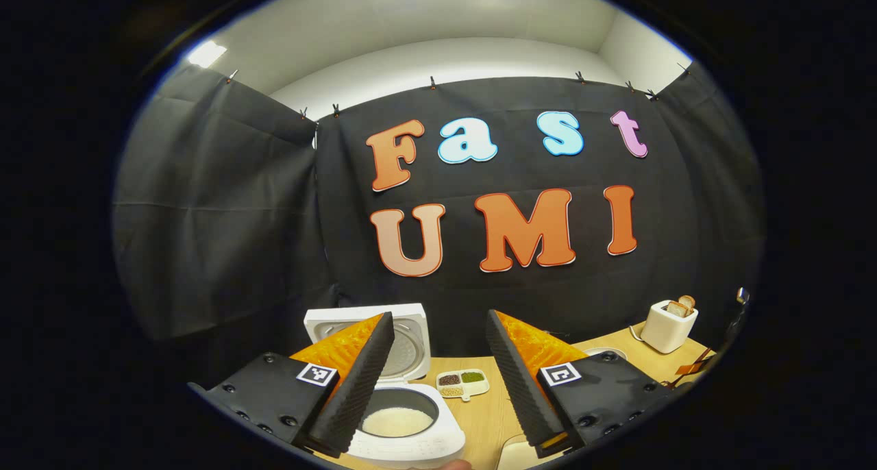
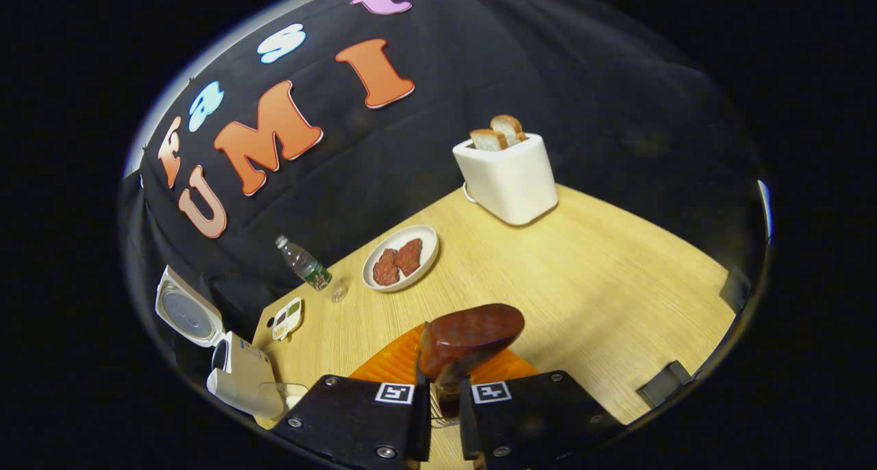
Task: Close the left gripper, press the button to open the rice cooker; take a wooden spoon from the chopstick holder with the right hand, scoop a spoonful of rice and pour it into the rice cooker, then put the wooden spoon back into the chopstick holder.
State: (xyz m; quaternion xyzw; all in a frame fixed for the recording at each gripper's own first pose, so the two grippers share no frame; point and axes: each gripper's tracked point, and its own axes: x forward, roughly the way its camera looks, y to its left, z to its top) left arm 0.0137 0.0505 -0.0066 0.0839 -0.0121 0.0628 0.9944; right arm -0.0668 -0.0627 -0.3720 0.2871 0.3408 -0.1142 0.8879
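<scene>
Wooden spoon pinched in the right tool; left tool spread wide.

white rice cooker before me on the table, lid raised upright, white rice lying in its dark inner pot. my right gripper grips the wooden spoon, bowl up.
</scene>
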